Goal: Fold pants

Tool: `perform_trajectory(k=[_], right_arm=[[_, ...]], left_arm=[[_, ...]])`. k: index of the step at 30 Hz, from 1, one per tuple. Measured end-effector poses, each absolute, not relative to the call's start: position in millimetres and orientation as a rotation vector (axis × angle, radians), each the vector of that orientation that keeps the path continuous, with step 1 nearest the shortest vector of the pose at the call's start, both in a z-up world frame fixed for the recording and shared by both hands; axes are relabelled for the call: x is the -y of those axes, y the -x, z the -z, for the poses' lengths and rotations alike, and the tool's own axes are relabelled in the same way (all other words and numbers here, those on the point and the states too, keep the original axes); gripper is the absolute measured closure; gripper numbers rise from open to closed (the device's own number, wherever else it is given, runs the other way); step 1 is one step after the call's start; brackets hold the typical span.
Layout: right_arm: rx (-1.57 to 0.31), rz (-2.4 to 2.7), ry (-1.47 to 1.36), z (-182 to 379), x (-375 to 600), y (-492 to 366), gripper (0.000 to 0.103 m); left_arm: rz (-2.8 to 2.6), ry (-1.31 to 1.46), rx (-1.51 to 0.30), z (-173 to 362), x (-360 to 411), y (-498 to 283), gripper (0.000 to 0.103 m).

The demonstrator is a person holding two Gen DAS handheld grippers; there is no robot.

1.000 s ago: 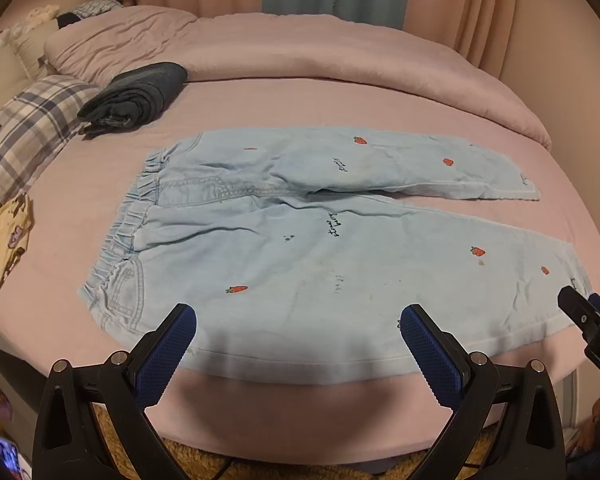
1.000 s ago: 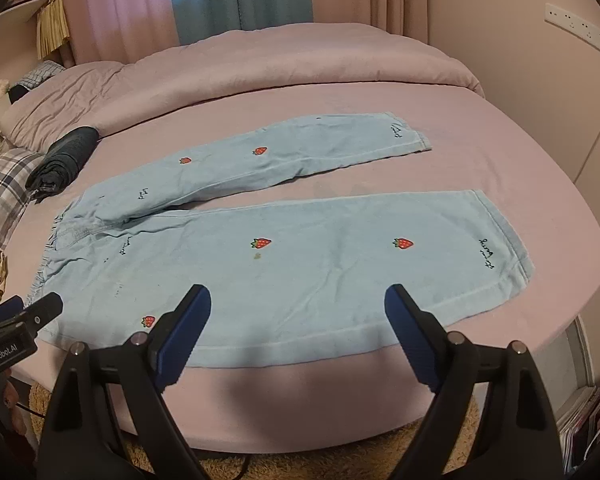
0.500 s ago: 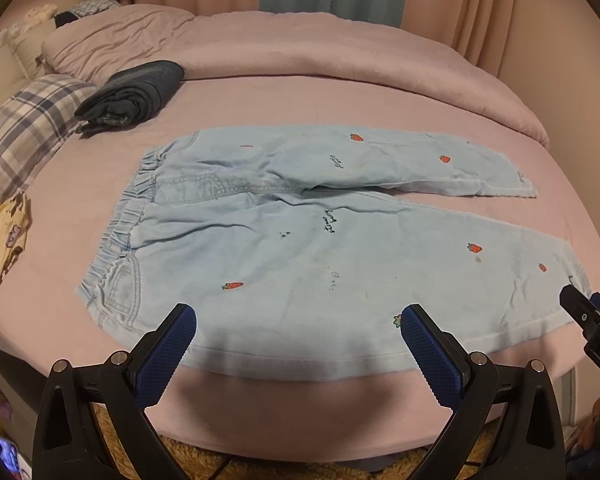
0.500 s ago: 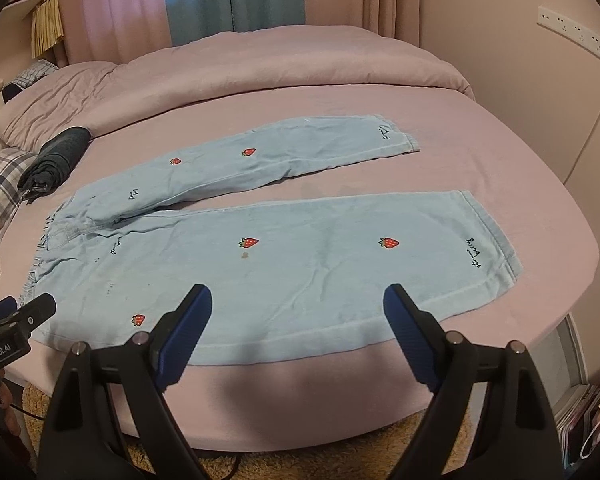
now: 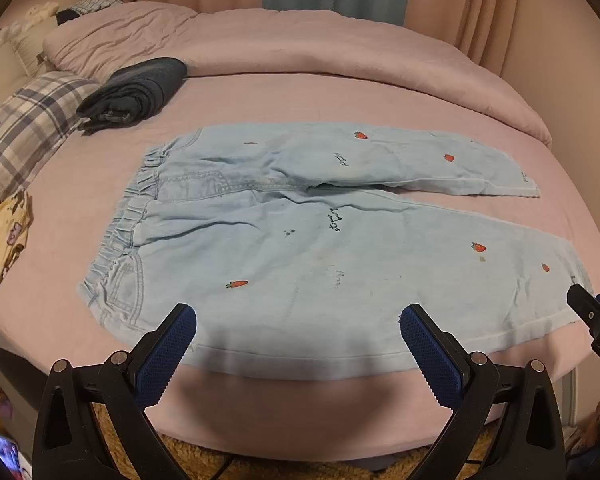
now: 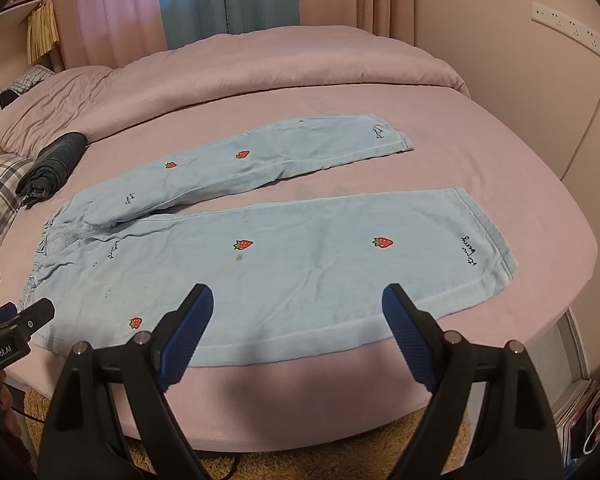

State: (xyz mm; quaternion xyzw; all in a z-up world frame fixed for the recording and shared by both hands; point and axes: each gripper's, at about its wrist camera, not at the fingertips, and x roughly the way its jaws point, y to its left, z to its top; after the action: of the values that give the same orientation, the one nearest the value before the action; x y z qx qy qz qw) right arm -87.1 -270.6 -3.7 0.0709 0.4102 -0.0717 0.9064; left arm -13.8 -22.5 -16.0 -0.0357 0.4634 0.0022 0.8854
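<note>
Light blue pants point(image 5: 300, 240) with small red strawberries and dark script lettering, spread flat on the pink bed point(image 5: 340, 92), unfolded. Elastic waistband point(image 5: 128, 220) toward the left, both legs running out to the right and splayed apart in a narrow V. Far leg point(image 6: 268, 160) narrower-looking and angled away; near leg point(image 6: 320, 264) lying broad along the bed's front edge, its hem point(image 6: 496, 248) close to the right corner of the mattress. A few faint smudges on the near leg's fabric.

Left gripper point(image 5: 298, 322) at the front edge of the bed, over the near side seam just right of the waistband end, blue-padded fingers point(image 5: 168, 352) spread wide, nothing between them. Right gripper point(image 6: 298, 300) likewise low over the near leg's front edge, closer to the hem, fingers point(image 6: 408, 336) wide apart and empty. Contact with the cloth not clear in either view. Each tool's black tip visible at the edge of the other's view.

Beyond the pants, a rolled dark garment point(image 5: 136, 92) up-left on the sheet, well apart from the waistband. Plaid pillow point(image 5: 24, 128) and a yellow printed cloth point(image 5: 0, 252) at the left edge. Bunched pink duvet point(image 6: 260, 68) along the far side, pink and blue curtains point(image 6: 220, 0) behind. White power strip point(image 6: 572, 24) on the right wall, shaggy tan rug point(image 6: 340, 460) below the bed.
</note>
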Motion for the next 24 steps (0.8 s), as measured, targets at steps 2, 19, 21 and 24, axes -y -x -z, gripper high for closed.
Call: perform_trajectory(k=[2, 19, 21, 24], right_arm=[[-0.848, 0.149, -0.146, 4, 271, 87, 0.017], [-0.859, 0.176, -0.155, 6, 281, 89, 0.017], [-0.861, 0.185, -0.155, 6, 282, 89, 0.017], [-0.860, 0.193, -0.154, 6, 284, 89, 0.017]], left_arm=[[-0.004, 0.073, -0.966, 16, 23, 14, 0.000], [0.004, 0.082, -0.990, 24, 19, 11, 0.000], [0.005, 0.084, -0.990, 24, 18, 11, 0.000], [0.005, 0.087, -0.992, 24, 17, 10, 0.000]])
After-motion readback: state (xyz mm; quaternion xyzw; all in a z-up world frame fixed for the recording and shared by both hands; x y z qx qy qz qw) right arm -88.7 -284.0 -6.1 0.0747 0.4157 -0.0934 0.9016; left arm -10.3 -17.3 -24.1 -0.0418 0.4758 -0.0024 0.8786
